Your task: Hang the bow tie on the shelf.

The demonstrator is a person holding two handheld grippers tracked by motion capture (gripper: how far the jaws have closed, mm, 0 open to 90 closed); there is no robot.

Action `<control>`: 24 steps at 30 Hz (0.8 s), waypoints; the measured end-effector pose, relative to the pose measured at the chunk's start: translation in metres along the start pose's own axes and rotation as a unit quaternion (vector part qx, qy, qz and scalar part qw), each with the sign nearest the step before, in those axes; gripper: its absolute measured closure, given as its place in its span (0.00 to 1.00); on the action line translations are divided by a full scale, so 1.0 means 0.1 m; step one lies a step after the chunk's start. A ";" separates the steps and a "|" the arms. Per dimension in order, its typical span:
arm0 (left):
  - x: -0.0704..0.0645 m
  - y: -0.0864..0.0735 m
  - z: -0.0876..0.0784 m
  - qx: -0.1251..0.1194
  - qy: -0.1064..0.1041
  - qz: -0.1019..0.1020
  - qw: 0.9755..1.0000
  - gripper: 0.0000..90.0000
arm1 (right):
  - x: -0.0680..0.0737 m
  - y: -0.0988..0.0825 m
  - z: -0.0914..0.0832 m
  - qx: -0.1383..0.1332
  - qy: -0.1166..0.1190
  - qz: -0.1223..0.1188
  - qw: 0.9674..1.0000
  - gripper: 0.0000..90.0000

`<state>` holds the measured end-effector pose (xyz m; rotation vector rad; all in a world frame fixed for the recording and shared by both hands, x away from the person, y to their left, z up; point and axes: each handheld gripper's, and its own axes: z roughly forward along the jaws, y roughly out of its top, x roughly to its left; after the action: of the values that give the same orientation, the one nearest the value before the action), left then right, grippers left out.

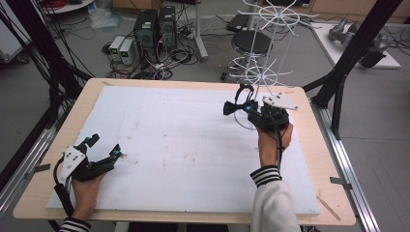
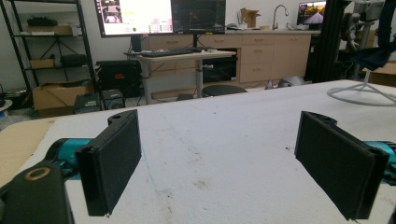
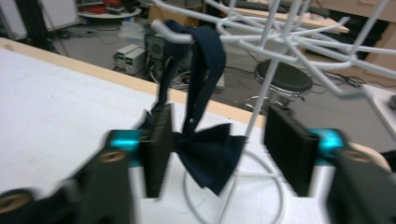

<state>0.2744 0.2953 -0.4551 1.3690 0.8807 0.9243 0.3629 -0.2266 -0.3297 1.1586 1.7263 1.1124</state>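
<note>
Your right gripper (image 3: 217, 161) stands open, the bow tie (image 3: 208, 156) loose between its jaws and hanging by its strap from a hook of the rack (image 3: 280, 32); draw straight back without snagging the bow; keep the open left gripper (image 2: 219, 163) resting on the table (image 1: 193, 145).

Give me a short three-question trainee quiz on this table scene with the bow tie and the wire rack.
1. True or false: the dark navy fabric bow tie hangs by its strap from an arm of the white wire rack.
2. Which gripper is at the bow tie: A) left gripper B) right gripper?
3. Fill in: the left gripper rests over the white foam board with its jaws ____.

Key: 1 true; 2 B; 3 open, nothing between them.
</note>
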 end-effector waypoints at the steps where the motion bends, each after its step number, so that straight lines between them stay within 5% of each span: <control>1: 0.00 0.00 0.00 0.000 0.000 0.000 1.000 0.17 | 0.01 -0.02 -0.01 -0.003 0.016 0.002 1.000 0.28; 6: 0.01 0.00 0.00 0.001 -0.002 0.000 1.000 0.17 | 0.14 -0.19 -0.17 -0.024 0.081 -0.013 0.996 0.13; 12: 0.01 0.00 0.00 -0.002 -0.002 -0.002 1.000 0.17 | 0.22 -0.56 -0.48 -0.074 0.133 -0.019 0.988 0.13; 17: 0.01 0.00 0.00 -0.001 -0.002 -0.002 1.000 0.17 | 0.12 -0.85 -0.72 -0.121 0.131 -0.006 0.984 0.13; 24: 0.01 0.00 -0.01 -0.002 -0.002 -0.001 1.000 0.17 | -0.09 -1.20 -0.87 -0.168 0.090 0.018 0.981 0.12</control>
<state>0.2739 0.2965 -0.4553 1.3664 0.8761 0.9217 0.2526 -0.2811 -0.4126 0.9042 1.5737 1.5041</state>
